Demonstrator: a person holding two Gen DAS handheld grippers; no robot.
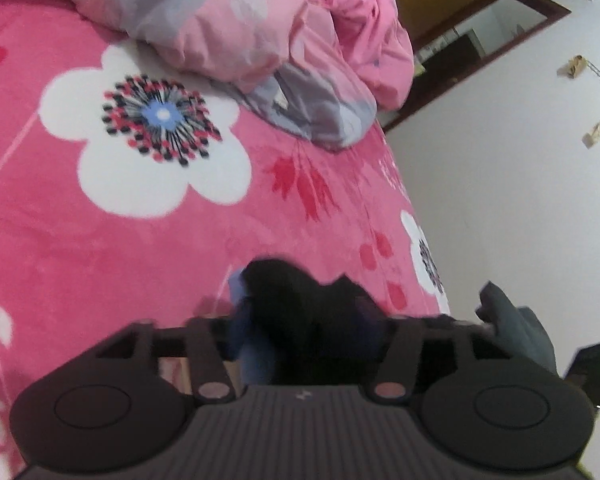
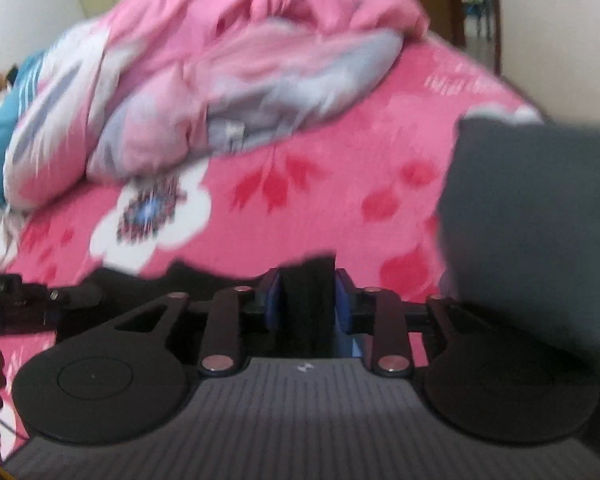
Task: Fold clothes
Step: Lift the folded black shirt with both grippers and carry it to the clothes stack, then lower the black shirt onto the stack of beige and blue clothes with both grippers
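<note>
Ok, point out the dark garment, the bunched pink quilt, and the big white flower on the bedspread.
dark garment [image 2: 308, 300]: right wrist view, fold pinched between the blue pads.
pink quilt [image 1: 228, 28]: left wrist view, middle of the crumpled heap.
white flower [image 1: 160, 116]: left wrist view, its blue centre.

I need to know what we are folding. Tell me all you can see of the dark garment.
The dark garment is black to charcoal, soft-looking cloth, with no details readable through the blur. The right gripper pinches a bunched fold between its blue pads; the left gripper also holds dark cloth. A grey panel hangs at the right view's edge, above the pink floral bedspread.
</note>
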